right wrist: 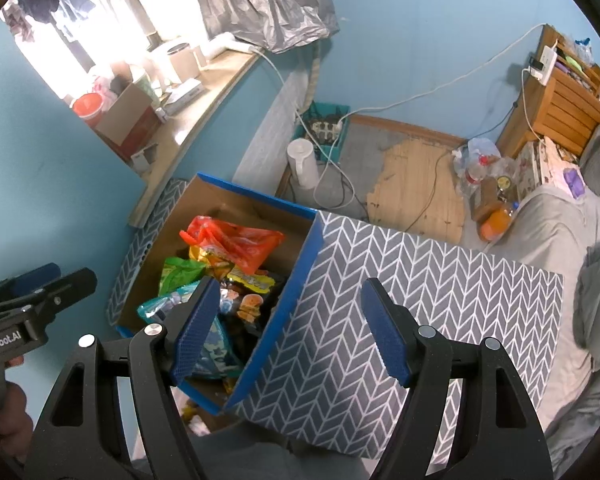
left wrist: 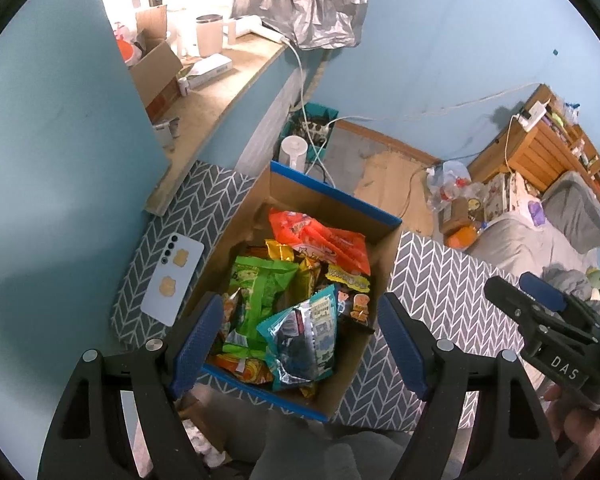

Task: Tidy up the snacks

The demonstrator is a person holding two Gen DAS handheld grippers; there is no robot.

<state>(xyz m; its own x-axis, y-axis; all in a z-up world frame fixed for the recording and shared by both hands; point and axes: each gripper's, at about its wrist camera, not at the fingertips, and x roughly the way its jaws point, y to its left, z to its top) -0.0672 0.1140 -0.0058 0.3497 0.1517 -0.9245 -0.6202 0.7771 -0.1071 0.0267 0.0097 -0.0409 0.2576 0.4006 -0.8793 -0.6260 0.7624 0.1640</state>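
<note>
Both tongs hang over the work area, nothing in either. Left gripper (left wrist: 300,340) has its jaws spread wide, framing the snack box from above, pads clear of everything. Right gripper (right wrist: 288,328) is also well open, a bit narrower, one finger over the box's edge and the other over the patterned top; no contact that I can see.

Table top (right wrist: 420,280) with a grey-and-white herringbone cover carries everything. Cardboard box (left wrist: 332,208) with blue-taped rims sits on its left part, open at the top, roughly half full of loose snack bags. Contents, big to small:
- orange bag (left wrist: 320,240), toward the far wall, on top of the pile
- green bag (left wrist: 260,292), left of centre, lying lengthwise
- teal and silver bag (left wrist: 304,336), near side, crumpled, on top
- yellow bags (left wrist: 284,252), mostly buried between orange and green
- small dark packet with orange figures (left wrist: 356,304), right side, against the wall

Phone (left wrist: 172,280) lies face down on the cover, just left of the box, not touching it.

Small teal bin (left wrist: 320,128) on the floor behind holds a power strip and cables.
</note>
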